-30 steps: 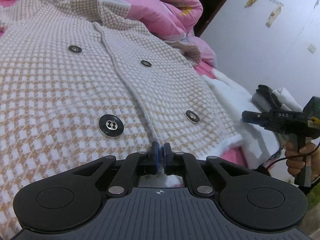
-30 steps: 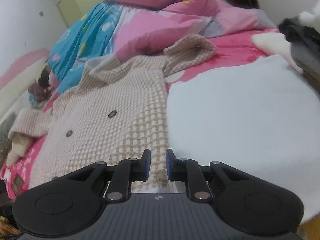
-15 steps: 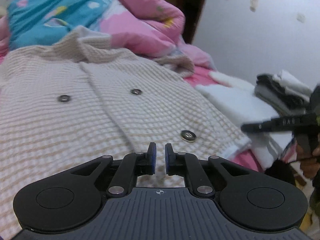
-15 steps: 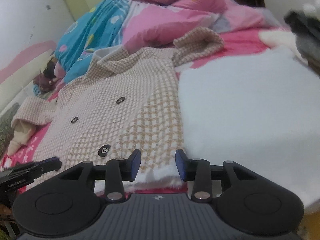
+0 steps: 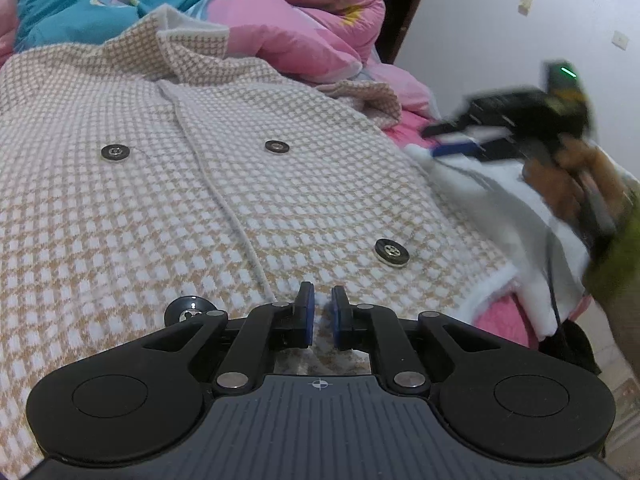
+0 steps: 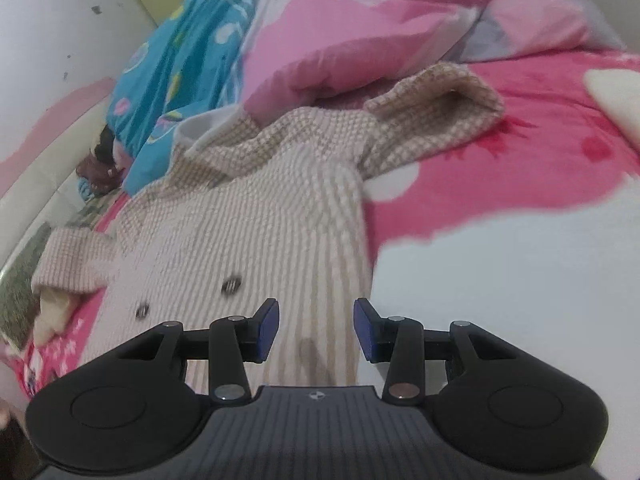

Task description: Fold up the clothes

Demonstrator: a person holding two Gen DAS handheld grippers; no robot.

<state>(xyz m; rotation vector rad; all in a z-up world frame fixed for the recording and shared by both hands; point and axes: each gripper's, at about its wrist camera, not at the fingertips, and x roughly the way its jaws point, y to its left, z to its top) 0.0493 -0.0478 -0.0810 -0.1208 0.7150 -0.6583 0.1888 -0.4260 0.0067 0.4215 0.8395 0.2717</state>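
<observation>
Bedding first: pink sheet (image 6: 540, 152) with pink and blue quilts (image 5: 304, 20) bunched at the far end, well beyond both grippers, and a white folded garment (image 6: 520, 280) spread just to the right of the right gripper's view. Checked jacket (image 5: 240, 184) lies flat, front up, directly ahead of and beneath both grippers, collar away from them, hem nearest; one sleeve (image 6: 436, 116) curls out toward the far right, the other (image 6: 68, 264) off to the far left. A second ago the right gripper hung low at the hem corner with its pads nearly together; now it sits further in over the jacket's right half, motion-blurred in both views, held by a hand (image 5: 568, 184). Right gripper (image 6: 316, 328) is opening, pads spread with nothing between them, only cloth below. Left gripper (image 5: 320, 316) has drifted a little along the hem near the front placket; its pads stand almost pressed together with a narrow slit between, no cloth visibly pinched. Dark buttons (image 5: 392, 253) sit just beyond the left fingertips. Reading: hem appears to be let go on both sides, jacket is laid out flat and not yet folded, and the right gripper seems headed toward the far right sleeve or side edge for a first fold inward.
</observation>
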